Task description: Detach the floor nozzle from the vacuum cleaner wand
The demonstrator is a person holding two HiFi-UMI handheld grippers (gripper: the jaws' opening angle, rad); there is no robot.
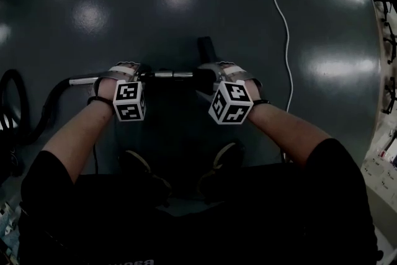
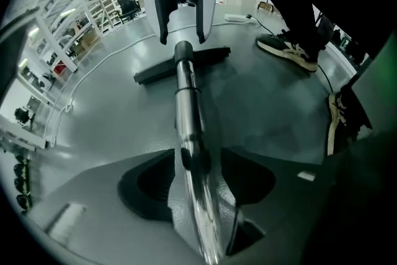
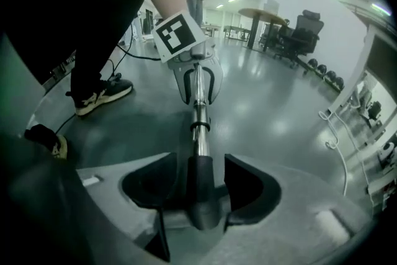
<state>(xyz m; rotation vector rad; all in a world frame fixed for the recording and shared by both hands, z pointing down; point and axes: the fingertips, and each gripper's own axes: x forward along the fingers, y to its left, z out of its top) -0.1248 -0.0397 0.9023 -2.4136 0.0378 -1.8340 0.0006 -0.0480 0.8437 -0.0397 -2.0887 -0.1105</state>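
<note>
The vacuum's chrome wand [image 1: 164, 74] lies level just above the dark floor and spans both grippers. Its black floor nozzle [image 2: 155, 71] rests on the floor past the right gripper [image 2: 183, 9]; the head view shows it as a dark shape [image 1: 206, 49]. My left gripper [image 2: 197, 158] is open and straddles the chrome wand [image 2: 186, 108], with a gap on each side. My right gripper [image 3: 208, 164] is open around the black collar [image 3: 200, 189] at the wand's end, pads apart from it. Beyond it the wand [image 3: 200, 133] runs to the left gripper [image 3: 198, 80].
A black hose [image 1: 43, 115] curves away at the left. A white cable [image 1: 282, 15] snakes across the floor at the right. The person's shoes [image 1: 139, 167] stand just behind the wand. Racks [image 1: 384, 9] line the right edge; an office chair [image 3: 304, 28] stands far off.
</note>
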